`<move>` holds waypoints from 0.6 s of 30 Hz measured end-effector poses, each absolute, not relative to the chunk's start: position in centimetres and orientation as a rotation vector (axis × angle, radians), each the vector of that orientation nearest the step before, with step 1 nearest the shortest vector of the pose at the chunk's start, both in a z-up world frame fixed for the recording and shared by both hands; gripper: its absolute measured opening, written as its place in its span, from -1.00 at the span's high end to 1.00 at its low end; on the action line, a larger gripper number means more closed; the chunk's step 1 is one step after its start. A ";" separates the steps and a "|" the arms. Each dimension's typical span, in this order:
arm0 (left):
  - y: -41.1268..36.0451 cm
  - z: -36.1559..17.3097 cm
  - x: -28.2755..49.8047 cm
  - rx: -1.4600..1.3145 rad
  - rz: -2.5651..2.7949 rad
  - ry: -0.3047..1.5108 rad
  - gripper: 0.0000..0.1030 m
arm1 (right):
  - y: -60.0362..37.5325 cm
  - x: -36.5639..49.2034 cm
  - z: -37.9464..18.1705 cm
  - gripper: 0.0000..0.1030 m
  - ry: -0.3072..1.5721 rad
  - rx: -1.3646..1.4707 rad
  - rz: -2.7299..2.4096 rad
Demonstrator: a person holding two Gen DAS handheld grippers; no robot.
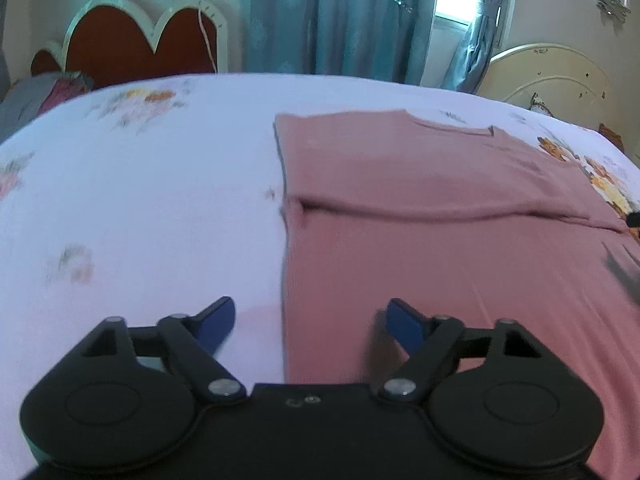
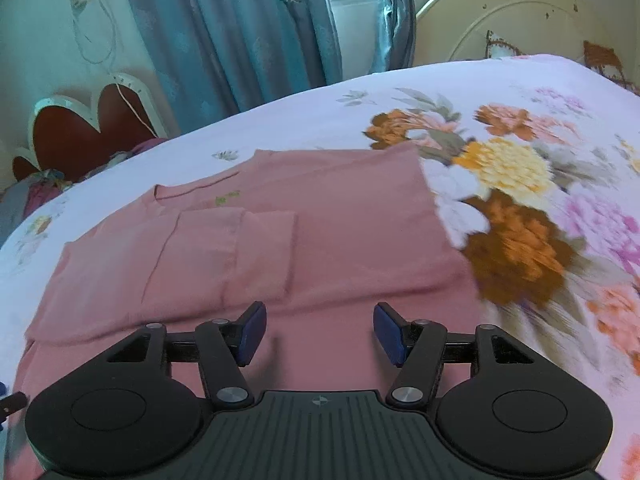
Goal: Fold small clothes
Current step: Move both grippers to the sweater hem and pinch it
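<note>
Left wrist view: floral bedsheet (image 1: 140, 200) fills the field from nine o'clock to the centre, and the left gripper (image 1: 310, 322) sits at six o'clock with its blue-padded fingers (image 1: 218, 322) spread wide and grasping nothing. The pink shirt (image 1: 440, 240) lies flat on the sheet from twelve to four o'clock of the gripper; its long left edge runs up the middle of the frame and passes between the spread fingers, so that the left pad is over bare sheet and the right pad over pink cloth. A folded-over sleeve crosses the garment as a horizontal ridge at about one o'clock. Behind the bed, a red scalloped headboard (image 1: 132, 44) stands at eleven o'clock and blue curtains (image 1: 340, 16) hang at twelve. Right wrist view: the same pink shirt (image 2: 340, 240) extends from nine to one o'clock of the right gripper (image 2: 320, 330), whose jaws are likewise released and empty, both pads over the cloth. Folded sleeves lie stacked at eleven o'clock. The sheet's large flower print (image 2: 520, 208) occupies two to three o'clock, just beside the shirt's right edge.
</note>
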State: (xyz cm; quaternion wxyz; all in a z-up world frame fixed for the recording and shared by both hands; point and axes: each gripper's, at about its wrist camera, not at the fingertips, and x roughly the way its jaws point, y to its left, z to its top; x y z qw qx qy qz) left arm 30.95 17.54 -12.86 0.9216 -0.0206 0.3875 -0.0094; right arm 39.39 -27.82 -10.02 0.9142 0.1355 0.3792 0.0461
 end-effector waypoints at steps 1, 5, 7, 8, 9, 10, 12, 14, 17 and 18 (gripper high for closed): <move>17.4 -12.8 30.3 -0.052 -0.014 0.801 -0.49 | -28.7 38.4 -9.9 -0.15 0.779 0.282 0.099; 16.9 -12.5 27.3 -0.093 0.017 0.796 -0.47 | -32.8 34.0 -10.0 0.29 0.800 0.294 0.093; 16.6 -12.4 26.0 -0.120 0.027 0.802 -0.43 | -35.0 31.5 -10.4 0.29 0.815 0.324 0.101; 16.6 -12.5 25.3 -0.135 0.028 0.806 -0.39 | -36.0 30.4 -10.6 0.29 0.828 0.345 0.107; 16.6 -12.5 24.6 -0.150 0.030 0.811 -0.36 | -36.8 29.4 -10.8 0.29 0.834 0.368 0.107; 16.5 -12.5 23.9 -0.162 0.031 0.815 -0.34 | -37.6 28.4 -10.9 0.29 0.841 0.391 0.114; 16.2 -12.5 22.5 -0.185 0.030 0.819 -0.29 | -38.8 26.7 -11.5 0.25 0.877 0.428 0.139; 15.8 -12.5 21.3 -0.205 0.022 0.826 -0.27 | -39.4 25.1 -12.1 0.10 0.904 0.447 0.171; 15.3 -12.6 19.7 -0.244 0.014 0.831 -0.25 | -39.8 23.0 -12.8 0.10 0.920 0.489 0.226; 15.3 -12.6 19.3 -0.259 0.011 0.831 -0.23 | -39.8 22.5 -13.0 0.10 0.920 0.508 0.238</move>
